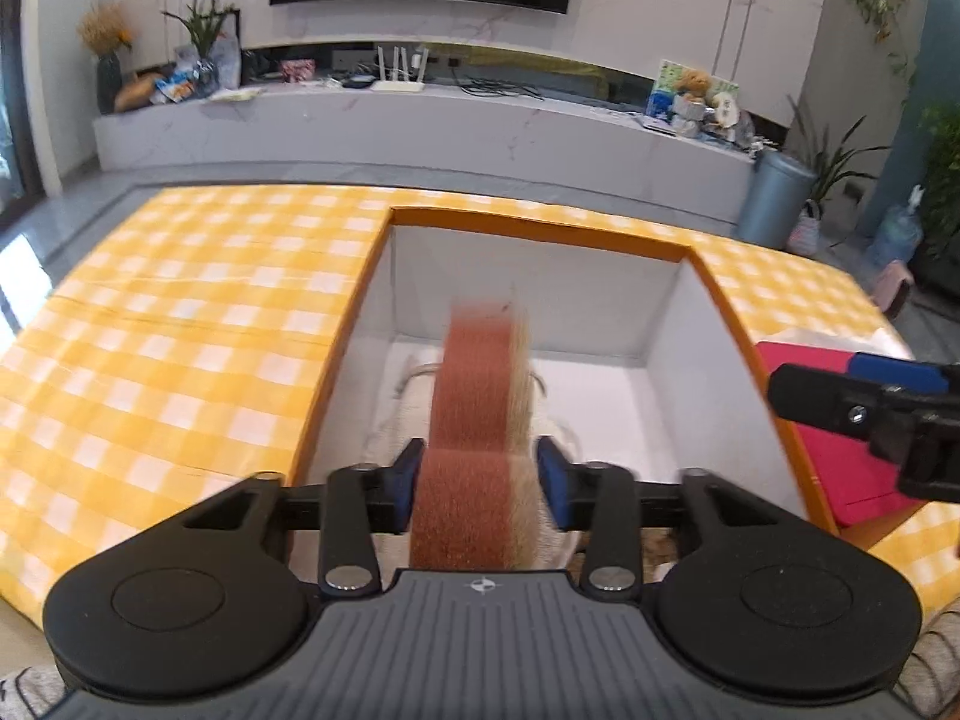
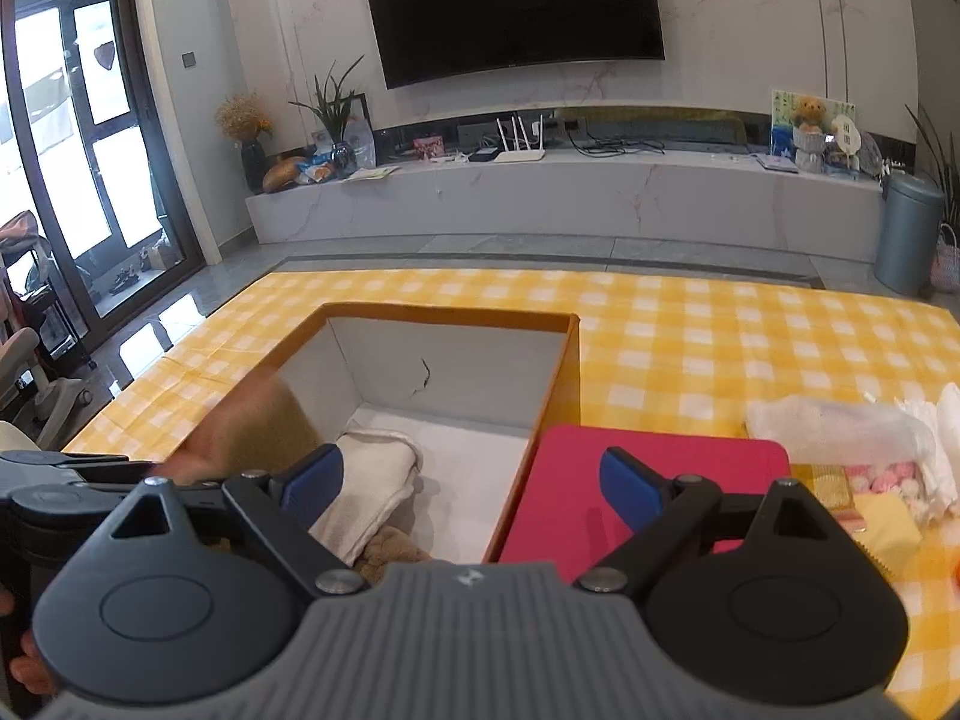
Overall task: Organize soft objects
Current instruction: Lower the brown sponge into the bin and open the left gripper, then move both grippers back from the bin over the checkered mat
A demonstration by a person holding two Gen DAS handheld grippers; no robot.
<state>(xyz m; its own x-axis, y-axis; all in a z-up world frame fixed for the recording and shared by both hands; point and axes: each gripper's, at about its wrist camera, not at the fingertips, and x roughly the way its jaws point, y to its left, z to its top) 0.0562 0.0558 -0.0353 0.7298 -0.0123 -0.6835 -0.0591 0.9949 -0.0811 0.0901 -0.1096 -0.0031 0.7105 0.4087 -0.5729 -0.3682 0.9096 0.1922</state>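
While blurred, the rust-brown cloth (image 1: 474,420) stretches lengthwise away into the box (image 1: 672,324).

Yellow-checked table (image 2: 690,330) w/ orange box (image 2: 447,315), red pad (image 2: 660,468), plastic bag (image 2: 840,426) on it.

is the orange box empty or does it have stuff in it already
Not empty. Inside the orange box a folded white towel lies on the floor, with something brown and fuzzy beside it.

— Left gripper (image 1: 480,474)?
— Angled downward, blue pads apart; the right pad stands clear of the strip between them.
— Right gripper (image 2: 471,480)?
— Jaws spread wide, nothing between them. Its tip shows at the left camera's right edge.
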